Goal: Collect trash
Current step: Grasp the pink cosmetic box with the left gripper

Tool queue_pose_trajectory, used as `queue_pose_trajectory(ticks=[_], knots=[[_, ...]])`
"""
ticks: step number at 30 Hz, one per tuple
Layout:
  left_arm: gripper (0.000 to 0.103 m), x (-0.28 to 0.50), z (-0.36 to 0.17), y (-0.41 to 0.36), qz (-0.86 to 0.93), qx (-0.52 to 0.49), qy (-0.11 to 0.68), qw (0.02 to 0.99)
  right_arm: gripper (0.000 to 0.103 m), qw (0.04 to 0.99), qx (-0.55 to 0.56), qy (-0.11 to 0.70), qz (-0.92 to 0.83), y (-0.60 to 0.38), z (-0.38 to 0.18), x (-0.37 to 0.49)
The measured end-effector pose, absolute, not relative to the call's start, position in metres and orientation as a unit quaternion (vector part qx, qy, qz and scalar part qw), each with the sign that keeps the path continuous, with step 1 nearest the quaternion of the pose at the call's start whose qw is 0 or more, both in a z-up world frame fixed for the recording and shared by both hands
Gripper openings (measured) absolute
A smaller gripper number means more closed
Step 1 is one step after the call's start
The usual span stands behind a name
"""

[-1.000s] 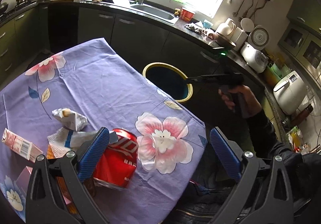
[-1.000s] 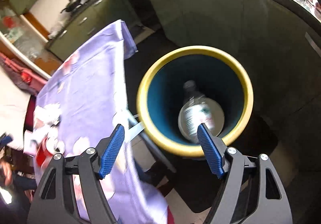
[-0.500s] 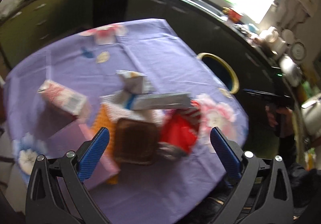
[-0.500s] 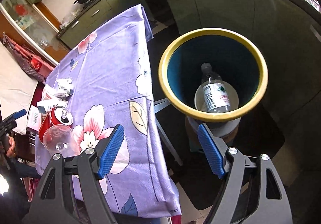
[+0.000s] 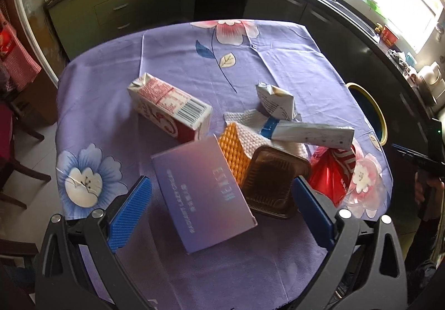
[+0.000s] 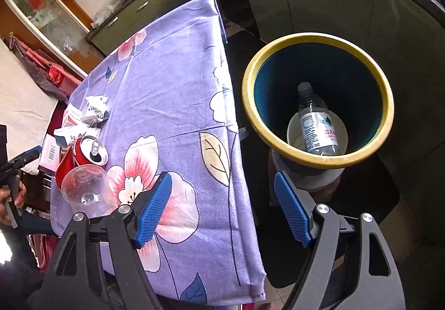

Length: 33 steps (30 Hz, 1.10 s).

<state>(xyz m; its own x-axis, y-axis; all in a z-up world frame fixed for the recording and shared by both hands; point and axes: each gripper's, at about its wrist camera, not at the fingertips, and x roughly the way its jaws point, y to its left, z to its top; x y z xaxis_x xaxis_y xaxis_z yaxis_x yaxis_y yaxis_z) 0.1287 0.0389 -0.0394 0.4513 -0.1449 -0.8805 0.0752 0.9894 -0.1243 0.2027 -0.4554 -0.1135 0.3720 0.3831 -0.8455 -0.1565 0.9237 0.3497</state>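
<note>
- While my left gripper (image 5: 221, 207) hangs low over the heap with its jaws spread wide and empty, the purple box (image 5: 204, 198) lies tilted right between them, propped on the stuff behind it, so I judge it the easiest thing to take first.
- Just past the box sits the brown tray (image 5: 274, 182), leaning on the orange sponge (image 5: 233, 151) and the white cloth (image 5: 258, 134); they are piled on one another, which is why I would lift from the top and front.
- To the right of the tray lies the red can (image 5: 332, 175) on its side, with a clear plastic cup (image 6: 86, 190) against it; from the left view the cup is only a faint shine, so I may be misjudging where it touches.
- Across the pile rests a long white tube pack (image 5: 308, 134), and behind it a crumpled small carton (image 5: 276, 101); to the left lies the red-and-white milk carton (image 5: 169, 107), flat on the purple-clothed worktop (image 5: 180, 59).
- My right gripper (image 6: 222, 210) is held out past the worktop's edge, jaws apart and holding nothing, near the yellow-rimmed bin (image 6: 388, 104) so that drops fall straight in.
- Down in the bin lies a water bottle (image 6: 317, 121) on a white dish or lid, already collected.
</note>
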Motion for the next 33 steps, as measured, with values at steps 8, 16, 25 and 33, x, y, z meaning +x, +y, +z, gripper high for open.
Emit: queue_pose_trajectory(ticks=[8, 16, 25, 33], knots=[[0.083, 0.13, -0.061, 0.036, -0.048, -0.017, 0.53, 0.846, 0.076, 0.817, 0.107, 0.537, 0.181, -0.448, -0.118, 0.203], [0.054, 0.135, -0.068, 0.041, -0.028, 0.014, 0.522, 0.852, 0.076, 0.816, 0.11, 0.536, 0.184, -0.448, -0.119, 0.2], [0.052, 0.13, -0.057, 0.033, -0.041, 0.039, 0.51, 0.858, 0.076, 0.814, 0.108, 0.539, 0.188, -0.443, -0.121, 0.2], [0.052, 0.123, -0.022, 0.021, -0.053, 0.059, 0.472, 0.878, 0.076, 0.814, 0.107, 0.539, 0.188, -0.441, -0.121, 0.2]])
